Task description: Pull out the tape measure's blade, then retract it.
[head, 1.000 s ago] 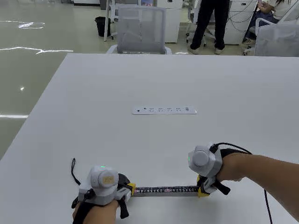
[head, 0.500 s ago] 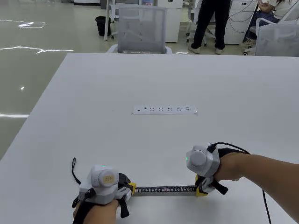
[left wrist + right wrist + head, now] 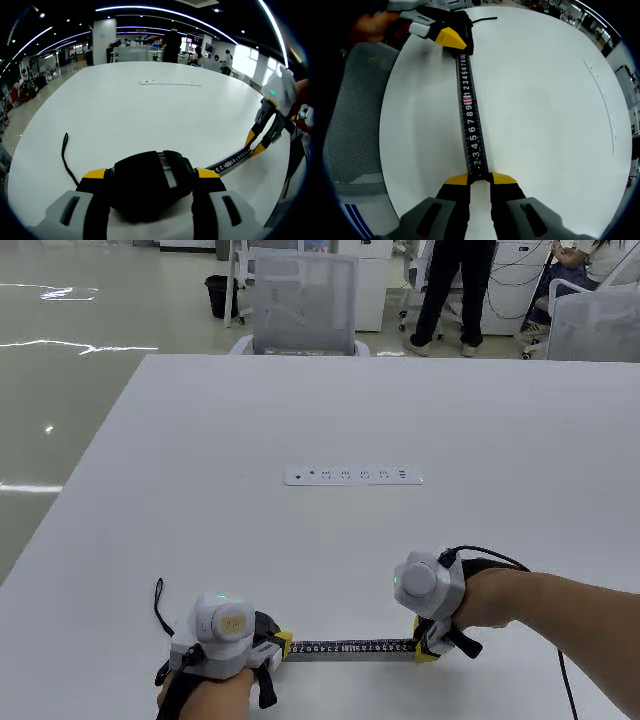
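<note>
- Looking down from the head view: the left tongs clamp the black tape measure case close to the near edge of the tabletop. The right tongs pinch the free end of the blade. The blade runs side to side between the two, low over the tabletop. A power strip lies well apart, farther out.
- Left gripper view: the yellow-tipped jaws press on either flank of the tape measure case, which appears to rest on the tabletop. The blade leaves it toward the right tongs, ahead and to the right.
- Right gripper view: the jaws close on the low-numbered end of the blade. Its long axis runs straight ahead, in line with the jaws, to the tape measure case held by the left tongs.
- Judgement: extension or retraction alike calls for travel along this single axis. The right tongs hold the free end, so that hand would do the travelling, straight away from or toward the case. Sideways drift could kink the blade.
</note>
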### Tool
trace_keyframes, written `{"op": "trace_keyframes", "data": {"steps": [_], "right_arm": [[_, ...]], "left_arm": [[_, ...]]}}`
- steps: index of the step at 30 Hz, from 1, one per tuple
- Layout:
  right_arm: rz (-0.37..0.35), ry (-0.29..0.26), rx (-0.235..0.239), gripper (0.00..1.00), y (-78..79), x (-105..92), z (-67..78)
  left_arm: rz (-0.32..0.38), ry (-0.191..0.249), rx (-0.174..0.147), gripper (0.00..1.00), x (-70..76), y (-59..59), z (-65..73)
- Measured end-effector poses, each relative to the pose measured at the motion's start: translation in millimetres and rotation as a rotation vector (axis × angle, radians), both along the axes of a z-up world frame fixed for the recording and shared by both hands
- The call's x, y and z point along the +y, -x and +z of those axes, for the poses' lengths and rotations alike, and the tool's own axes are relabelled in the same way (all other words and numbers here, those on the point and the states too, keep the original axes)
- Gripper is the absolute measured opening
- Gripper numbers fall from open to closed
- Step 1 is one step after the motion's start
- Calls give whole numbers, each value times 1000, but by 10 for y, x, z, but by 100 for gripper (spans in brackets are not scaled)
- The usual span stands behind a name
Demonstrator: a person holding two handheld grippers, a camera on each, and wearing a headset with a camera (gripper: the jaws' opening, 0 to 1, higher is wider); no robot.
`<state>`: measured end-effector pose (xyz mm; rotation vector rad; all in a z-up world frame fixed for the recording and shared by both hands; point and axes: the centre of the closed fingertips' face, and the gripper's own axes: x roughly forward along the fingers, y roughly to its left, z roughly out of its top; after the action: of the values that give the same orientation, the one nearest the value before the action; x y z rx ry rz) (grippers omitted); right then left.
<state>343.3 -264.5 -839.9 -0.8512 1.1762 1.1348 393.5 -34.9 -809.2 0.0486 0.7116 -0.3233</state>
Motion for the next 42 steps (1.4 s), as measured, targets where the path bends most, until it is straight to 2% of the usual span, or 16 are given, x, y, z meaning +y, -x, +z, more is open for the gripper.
{"op": "trace_keyframes", "data": {"steps": [42], "right_arm": [[-12, -18, -3, 15, -7, 215, 15]], "left_arm": [[0, 5, 2, 64, -4, 3, -4]]}}
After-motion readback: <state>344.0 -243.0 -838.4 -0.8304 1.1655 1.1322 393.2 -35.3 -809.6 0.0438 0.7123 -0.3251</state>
